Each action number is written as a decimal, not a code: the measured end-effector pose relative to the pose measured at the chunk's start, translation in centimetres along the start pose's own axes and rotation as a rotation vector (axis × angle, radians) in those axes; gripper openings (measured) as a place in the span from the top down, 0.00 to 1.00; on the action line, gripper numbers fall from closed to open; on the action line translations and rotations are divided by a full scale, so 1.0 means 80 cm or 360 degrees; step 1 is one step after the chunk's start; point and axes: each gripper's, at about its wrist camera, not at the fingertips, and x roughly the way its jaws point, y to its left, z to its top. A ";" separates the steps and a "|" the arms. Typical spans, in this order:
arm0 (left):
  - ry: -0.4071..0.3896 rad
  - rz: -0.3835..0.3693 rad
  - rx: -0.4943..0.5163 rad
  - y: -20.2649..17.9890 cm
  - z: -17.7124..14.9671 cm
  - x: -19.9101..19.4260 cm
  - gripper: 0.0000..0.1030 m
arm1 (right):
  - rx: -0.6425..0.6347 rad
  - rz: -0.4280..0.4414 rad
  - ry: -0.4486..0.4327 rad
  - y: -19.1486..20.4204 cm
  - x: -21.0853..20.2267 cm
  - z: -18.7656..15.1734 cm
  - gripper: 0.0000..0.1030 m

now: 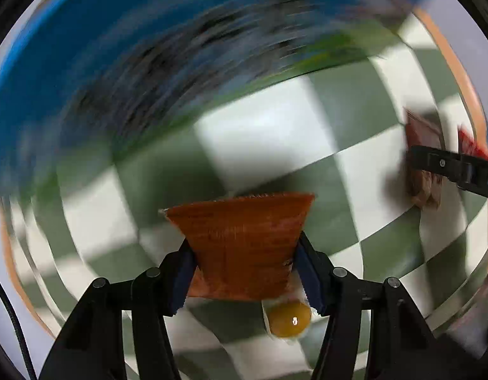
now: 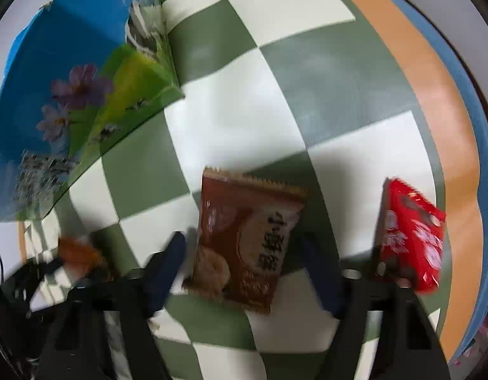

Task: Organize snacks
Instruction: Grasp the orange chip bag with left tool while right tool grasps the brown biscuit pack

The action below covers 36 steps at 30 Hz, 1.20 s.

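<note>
My left gripper (image 1: 244,269) is shut on an orange snack packet (image 1: 240,240) and holds it above the checkered cloth; a yellow egg-yolk picture (image 1: 289,318) shows at the packet's lower end. The same packet shows at the lower left of the right wrist view (image 2: 77,253). My right gripper (image 2: 244,269) is open, its fingers on either side of a brown biscuit packet (image 2: 244,240) lying flat on the cloth. A red snack packet (image 2: 411,234) lies to its right. In the left wrist view the brown packet (image 1: 422,158) and the right gripper's finger (image 1: 449,166) sit at the right edge.
A blue box with flower pictures (image 2: 69,101) stands at the left, blurred in the left wrist view (image 1: 85,63). The green-and-white checkered cloth (image 2: 275,101) covers the table; an orange border (image 2: 434,95) runs along its right edge.
</note>
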 end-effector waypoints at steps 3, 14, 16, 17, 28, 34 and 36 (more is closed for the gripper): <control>0.0052 -0.0164 -0.0354 0.045 -0.017 0.005 0.45 | -0.0126 -0.0070 -0.0030 0.024 0.007 0.002 0.41; 0.0186 -0.0442 -0.0612 0.095 -0.027 0.038 0.39 | -0.0448 -0.0083 0.0103 0.091 0.022 -0.018 0.38; 0.0211 -0.0422 -0.0636 0.095 -0.019 0.042 0.39 | -0.0334 -0.0015 0.0131 0.065 0.021 -0.014 0.38; 0.0213 -0.0426 -0.0662 0.094 -0.018 0.043 0.39 | -0.0309 0.0002 0.0137 0.062 0.021 -0.012 0.38; 0.0057 -0.0350 -0.0789 0.097 -0.041 0.026 0.54 | -0.0307 -0.0079 0.0054 0.051 0.039 -0.031 0.42; -0.0050 -0.0256 -0.0669 0.105 -0.038 0.007 0.57 | -0.0393 -0.0052 -0.0024 0.054 0.023 -0.043 0.43; -0.0094 -0.0271 -0.0645 0.074 -0.043 -0.012 0.57 | -0.0409 -0.0005 -0.0055 0.052 0.002 -0.049 0.43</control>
